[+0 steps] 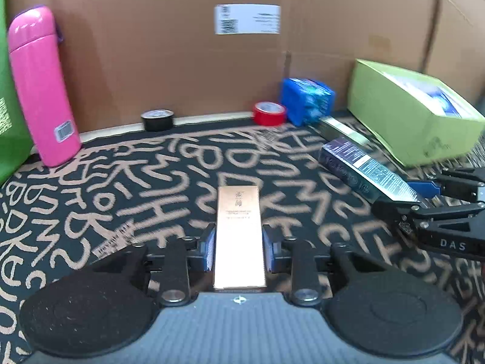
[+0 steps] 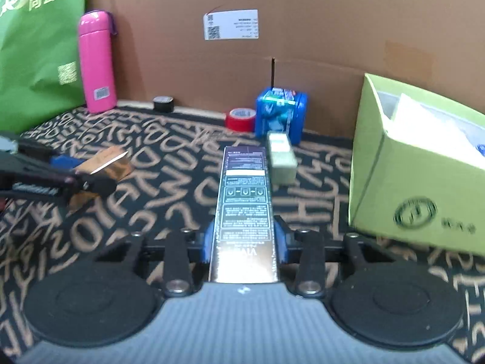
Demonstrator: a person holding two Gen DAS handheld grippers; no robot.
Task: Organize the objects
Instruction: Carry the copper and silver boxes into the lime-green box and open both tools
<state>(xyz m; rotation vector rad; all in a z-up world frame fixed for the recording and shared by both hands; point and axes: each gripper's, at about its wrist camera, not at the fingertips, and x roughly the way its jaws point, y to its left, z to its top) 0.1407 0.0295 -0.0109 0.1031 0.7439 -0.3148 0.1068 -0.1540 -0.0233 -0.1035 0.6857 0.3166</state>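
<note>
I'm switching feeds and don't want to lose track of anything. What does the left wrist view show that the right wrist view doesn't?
Only the left wrist view: the gold box's printed top, lying lengthwise between the left hand-held gripper's pads.

Only the right wrist view: the dark box's label panels and the white contents inside the green carton.

Both: pink bottle, black tape, red tape, blue pack.

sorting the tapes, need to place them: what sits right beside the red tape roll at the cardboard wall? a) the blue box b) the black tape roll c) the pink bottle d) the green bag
a: the red tape roll lies against the blue box at the cardboard wall, while the pink bottle and black tape roll stand well off to the left.
</note>
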